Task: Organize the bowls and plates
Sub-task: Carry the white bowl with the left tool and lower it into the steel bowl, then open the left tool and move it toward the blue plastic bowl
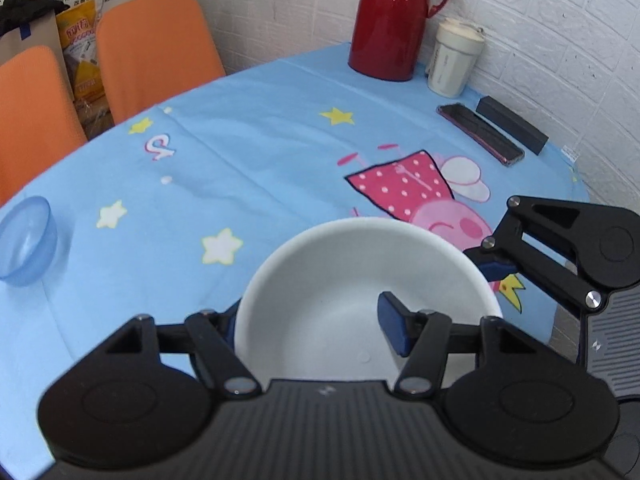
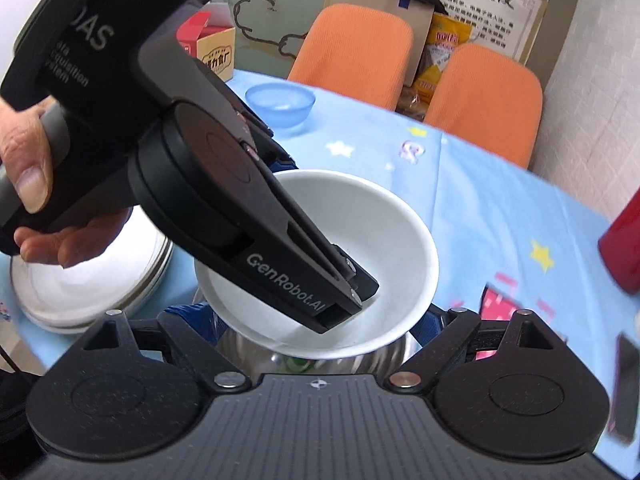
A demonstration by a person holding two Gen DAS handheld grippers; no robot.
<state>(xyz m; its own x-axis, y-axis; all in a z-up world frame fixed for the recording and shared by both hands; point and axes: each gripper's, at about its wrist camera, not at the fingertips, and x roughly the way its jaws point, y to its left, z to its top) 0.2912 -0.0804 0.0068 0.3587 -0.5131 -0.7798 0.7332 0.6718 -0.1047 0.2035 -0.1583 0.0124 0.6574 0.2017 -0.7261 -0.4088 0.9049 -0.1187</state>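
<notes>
Left wrist view: I see my left gripper [image 1: 312, 324] astride the rim of one white bowl [image 1: 344, 280], one blue pad [image 1: 394, 330] inside it and the other outside, gripping the wall. One blue bowl [image 1: 26, 240] sits far left of the white bowl; one red jug [image 1: 394, 20] and one cup [image 1: 454, 58] stand beyond it.

Right wrist view: my right gripper [image 2: 316, 322] spreads wide beneath the white bowl; what it grips, I cannot tell. Left of the white bowl stands one steel bowl [image 2: 80, 296]; behind, two orange chairs [image 2: 486, 96].
</notes>
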